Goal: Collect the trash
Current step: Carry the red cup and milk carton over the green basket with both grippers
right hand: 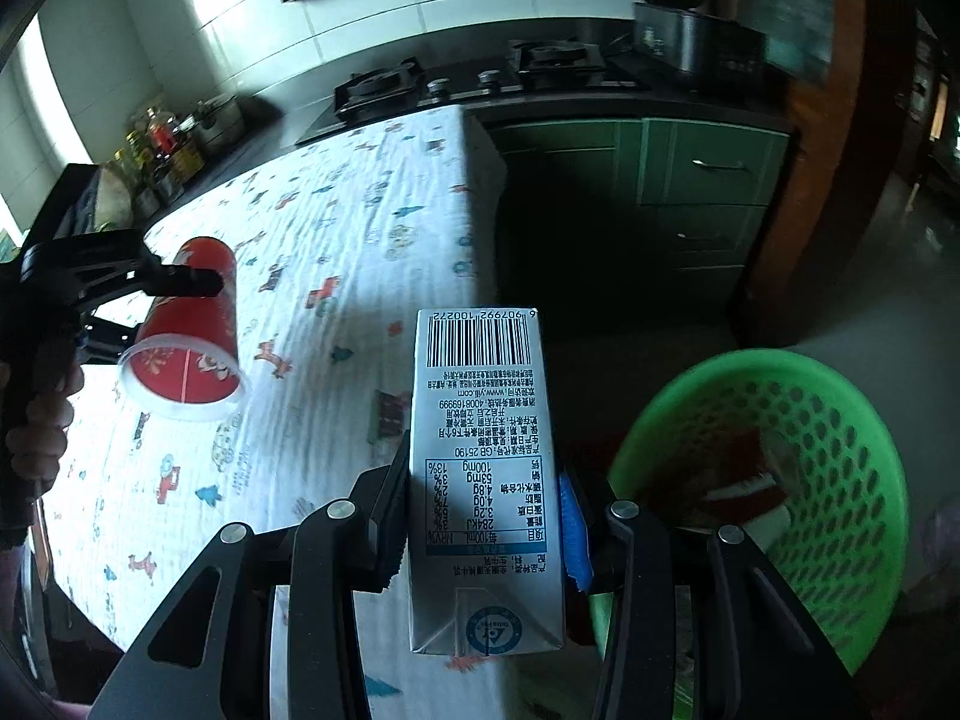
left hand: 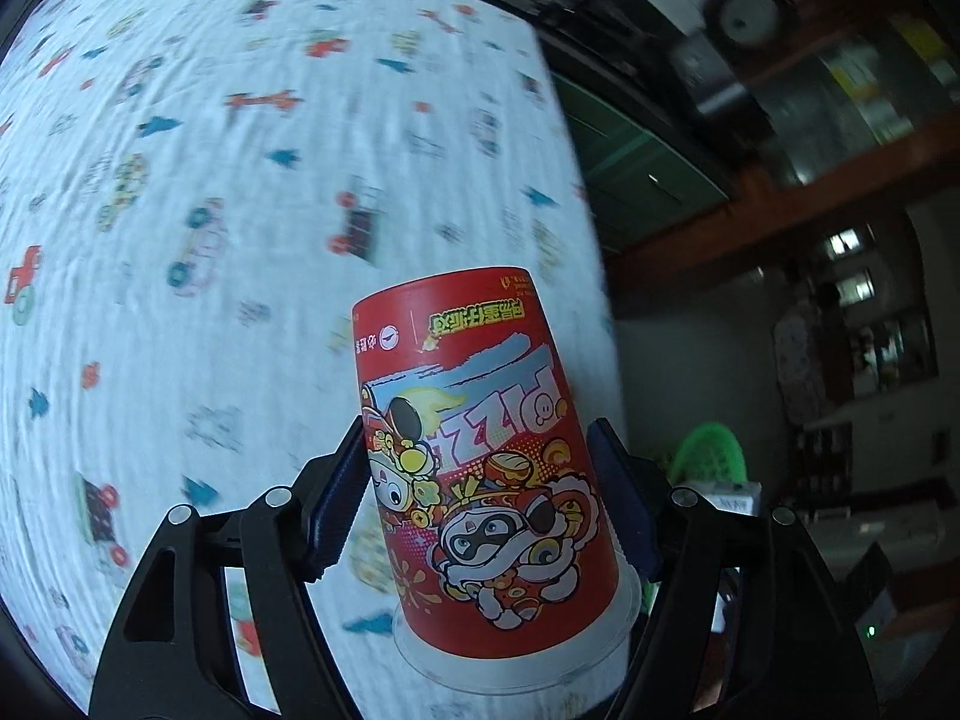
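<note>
A red paper cup (left hand: pixel 474 420) with cartoon print sits upside down between the pads of my left gripper (left hand: pixel 480 480), which is shut on its sides above the table (left hand: pixel 180 210). In the right wrist view the same cup (right hand: pixel 204 318) shows at the left, tilted with its white rim towards me, held by the left gripper (right hand: pixel 156 312). My right gripper (right hand: pixel 480 474) is shut on a white milk carton (right hand: pixel 480 420), barcode end pointing away, over the table's near right edge. A green mesh basket (right hand: pixel 852 450) stands low to the right of the carton.
The table (right hand: pixel 360 210) wears a white cloth printed with cars and planes. A red and white scrap (right hand: pixel 744 480) lies in the basket. Behind are a gas hob (right hand: pixel 480 81), green cabinets (right hand: pixel 690 180) and jars (right hand: pixel 156 144) on the counter. A hand (right hand: pixel 36 420) grips the left tool's handle.
</note>
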A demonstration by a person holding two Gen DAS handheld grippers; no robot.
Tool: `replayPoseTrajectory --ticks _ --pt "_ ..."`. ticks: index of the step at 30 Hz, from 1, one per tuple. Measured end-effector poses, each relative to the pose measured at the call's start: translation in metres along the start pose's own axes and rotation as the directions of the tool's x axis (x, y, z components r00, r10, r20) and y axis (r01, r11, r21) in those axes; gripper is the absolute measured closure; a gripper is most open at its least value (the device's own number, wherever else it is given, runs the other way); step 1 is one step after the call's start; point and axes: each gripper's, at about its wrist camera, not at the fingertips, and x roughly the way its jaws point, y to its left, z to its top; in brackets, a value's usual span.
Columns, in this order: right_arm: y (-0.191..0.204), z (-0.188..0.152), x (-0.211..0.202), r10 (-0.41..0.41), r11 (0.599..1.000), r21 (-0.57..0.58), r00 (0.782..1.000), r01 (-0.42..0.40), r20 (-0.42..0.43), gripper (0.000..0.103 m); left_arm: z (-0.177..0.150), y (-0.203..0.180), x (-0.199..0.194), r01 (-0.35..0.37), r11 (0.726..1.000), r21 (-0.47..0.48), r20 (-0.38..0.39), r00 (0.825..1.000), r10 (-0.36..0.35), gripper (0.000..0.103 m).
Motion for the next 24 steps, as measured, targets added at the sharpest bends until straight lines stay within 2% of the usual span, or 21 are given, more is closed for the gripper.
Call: replayPoseTrajectory --ticks 11,18,24 --pt "-0.052 -0.033 -0.034 -0.147 0.986 0.079 0.989 0.145 0.011 0.063 -0.041 -0.079 0.005 0.074 0.986 0.147 -0.050 0.996 -0.067 0.033" --pt "-0.105 -0.048 -0.052 -0.262 0.948 0.184 0.965 0.258 -0.007 0.063 -0.062 -0.130 0.012 0.101 0.965 0.243 -0.076 0.993 -0.085 0.033" --pt "-0.137 -0.054 -0.059 -0.317 0.919 0.238 0.948 0.313 -0.022 0.063 -0.078 -0.169 0.025 0.112 0.944 0.311 -0.102 0.991 -0.084 0.034"
